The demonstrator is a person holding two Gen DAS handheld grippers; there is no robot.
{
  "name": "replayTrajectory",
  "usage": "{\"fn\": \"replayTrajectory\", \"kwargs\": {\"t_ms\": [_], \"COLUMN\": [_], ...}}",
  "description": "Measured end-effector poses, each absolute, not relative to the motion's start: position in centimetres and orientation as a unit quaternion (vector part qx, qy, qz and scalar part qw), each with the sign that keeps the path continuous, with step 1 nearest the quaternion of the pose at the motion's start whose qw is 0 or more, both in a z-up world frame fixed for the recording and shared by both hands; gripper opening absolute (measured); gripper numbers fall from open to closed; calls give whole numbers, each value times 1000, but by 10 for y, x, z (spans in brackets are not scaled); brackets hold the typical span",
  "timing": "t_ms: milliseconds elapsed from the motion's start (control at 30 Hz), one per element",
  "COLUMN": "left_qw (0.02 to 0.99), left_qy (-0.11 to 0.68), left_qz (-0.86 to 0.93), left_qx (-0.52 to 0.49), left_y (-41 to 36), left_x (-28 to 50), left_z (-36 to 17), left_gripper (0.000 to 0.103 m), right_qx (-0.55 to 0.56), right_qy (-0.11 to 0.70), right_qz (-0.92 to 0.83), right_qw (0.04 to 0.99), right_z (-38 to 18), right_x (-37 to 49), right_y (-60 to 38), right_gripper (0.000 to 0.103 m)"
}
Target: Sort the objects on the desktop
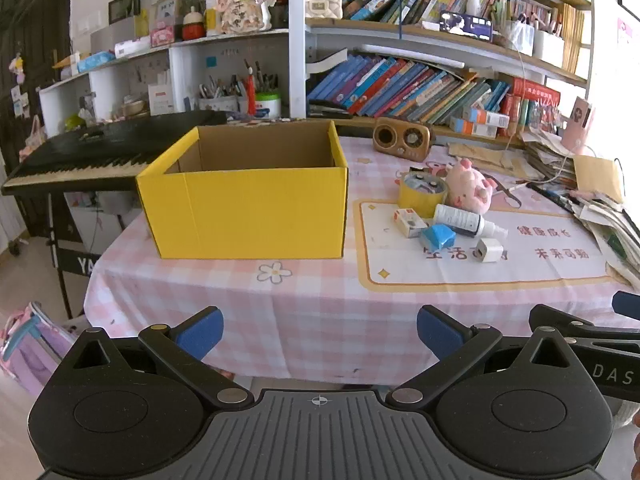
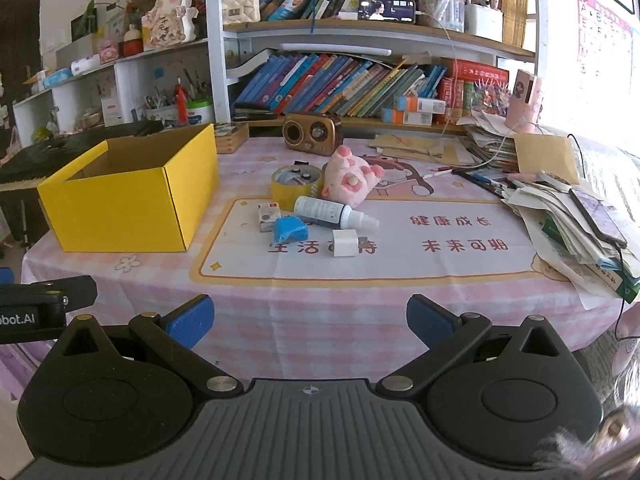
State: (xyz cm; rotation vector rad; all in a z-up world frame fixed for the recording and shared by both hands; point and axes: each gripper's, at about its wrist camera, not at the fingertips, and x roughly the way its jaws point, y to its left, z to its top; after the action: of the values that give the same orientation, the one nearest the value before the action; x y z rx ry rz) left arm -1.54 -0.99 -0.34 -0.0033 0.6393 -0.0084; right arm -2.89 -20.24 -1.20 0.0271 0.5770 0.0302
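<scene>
Both tools are hovering off the counter's near edge, the left tool and the right tool each standing wide apart and gripping nothing. The yellow box is sitting toward the counter's left edge, top open. The spray bottle, plush pig, tape roll, blue piece and white charger are lying clustered mid-counter.

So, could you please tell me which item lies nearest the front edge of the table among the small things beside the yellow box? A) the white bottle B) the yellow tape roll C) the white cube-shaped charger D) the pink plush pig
C: the white charger sits closest to the camera, in front of the bottle, the tape roll and the plush pig.
</scene>
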Motion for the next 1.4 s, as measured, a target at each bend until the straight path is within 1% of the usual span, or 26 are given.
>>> {"fn": "replayTrajectory", "kwargs": {"t_ms": [1400], "left_qw": [947], "left_qy": [322], "left_qz": [-12], "left_qx": [-4], "left_y": [-2], "left_x": [-6], "left_z": [-6], "left_gripper": [103], "right_qx": [16], "right_qy": [297], "right_qz": [10], "right_qw": [955], "right_z": [-14], "right_x": [-19], "right_y": [-197], "right_gripper": [103]}}
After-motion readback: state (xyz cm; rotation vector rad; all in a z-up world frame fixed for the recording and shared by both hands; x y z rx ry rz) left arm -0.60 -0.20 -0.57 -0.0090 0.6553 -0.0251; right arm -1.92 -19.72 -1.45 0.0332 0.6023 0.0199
